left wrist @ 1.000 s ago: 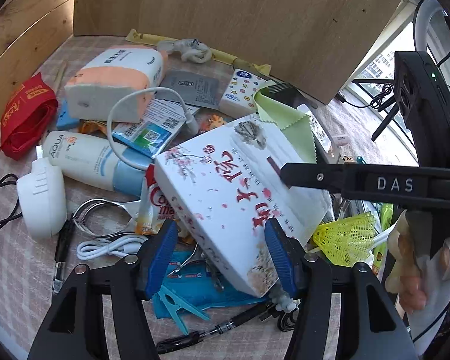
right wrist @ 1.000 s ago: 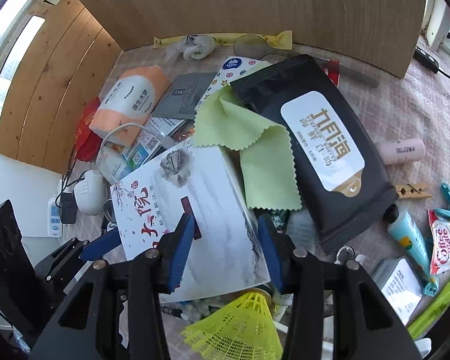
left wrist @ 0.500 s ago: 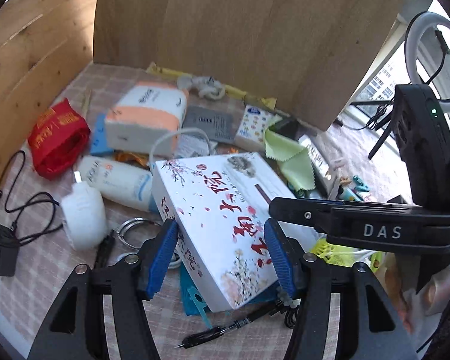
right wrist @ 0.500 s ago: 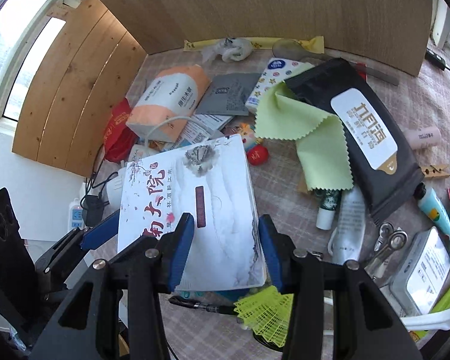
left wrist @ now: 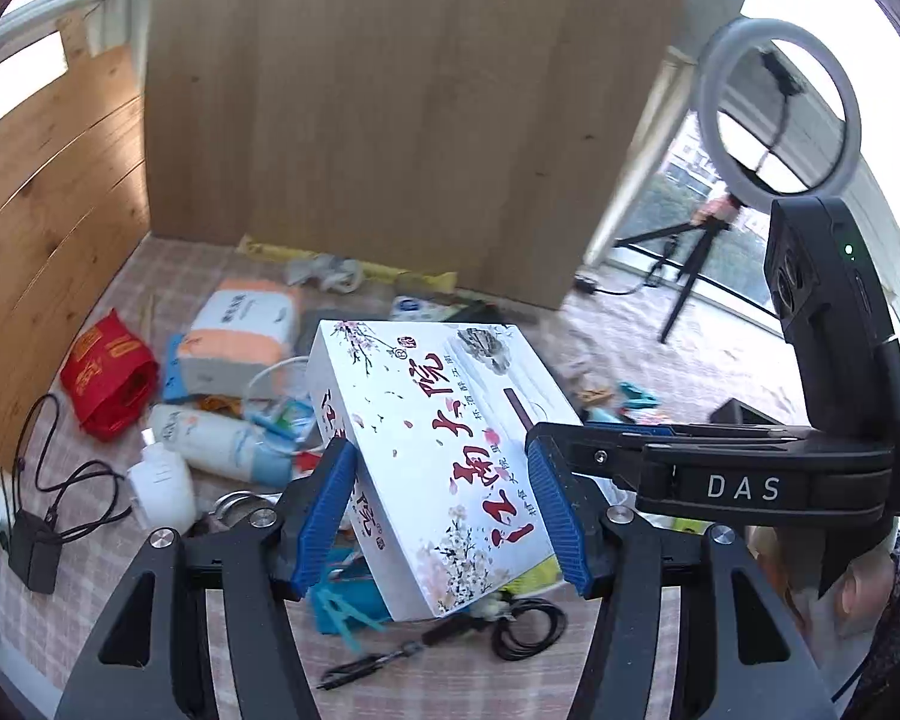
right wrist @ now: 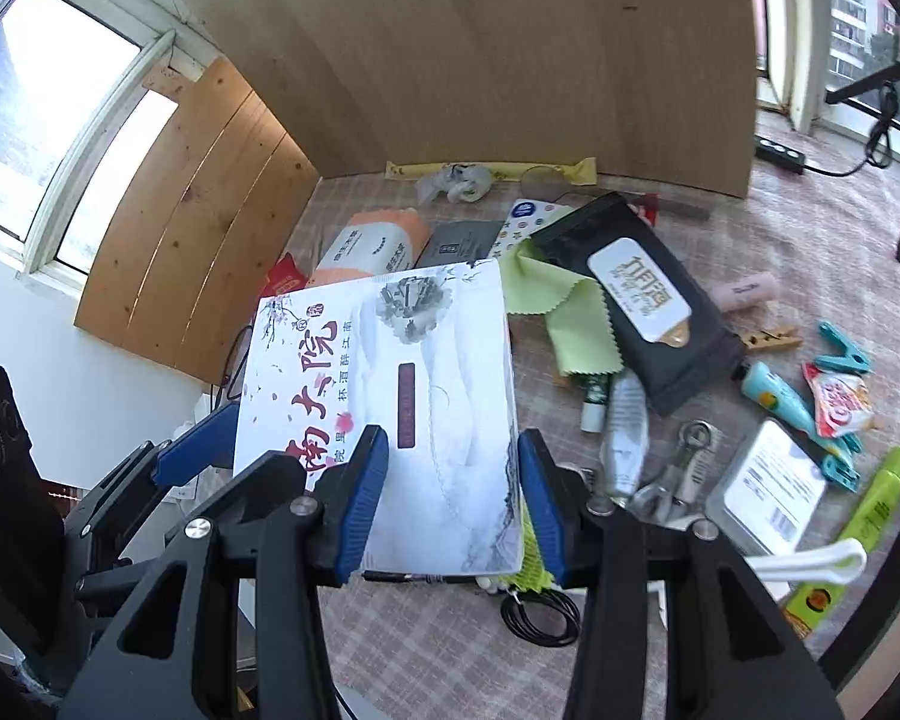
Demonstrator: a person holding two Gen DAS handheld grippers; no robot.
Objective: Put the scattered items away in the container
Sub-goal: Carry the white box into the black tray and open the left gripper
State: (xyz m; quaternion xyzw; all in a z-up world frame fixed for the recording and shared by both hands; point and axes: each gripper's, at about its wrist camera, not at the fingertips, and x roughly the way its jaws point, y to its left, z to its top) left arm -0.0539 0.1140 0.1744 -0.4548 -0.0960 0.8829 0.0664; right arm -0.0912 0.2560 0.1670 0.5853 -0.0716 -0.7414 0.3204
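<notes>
Jaws of both grippers, left [left wrist: 441,507] and right [right wrist: 453,501], clamped the white box [left wrist: 432,444]; unequal squeezing risked dropping it onto the table [right wrist: 810,276].

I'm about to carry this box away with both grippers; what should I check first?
1. Left gripper fingers flank the white box: ok.
2. Right gripper grip on the box: cannot tell.
3. Box lid closed: cannot tell.
4. Black cable loop clear of the box: cannot tell.
5. Table tidied: not ok; black wipes pack and green cloth lie out.
</notes>
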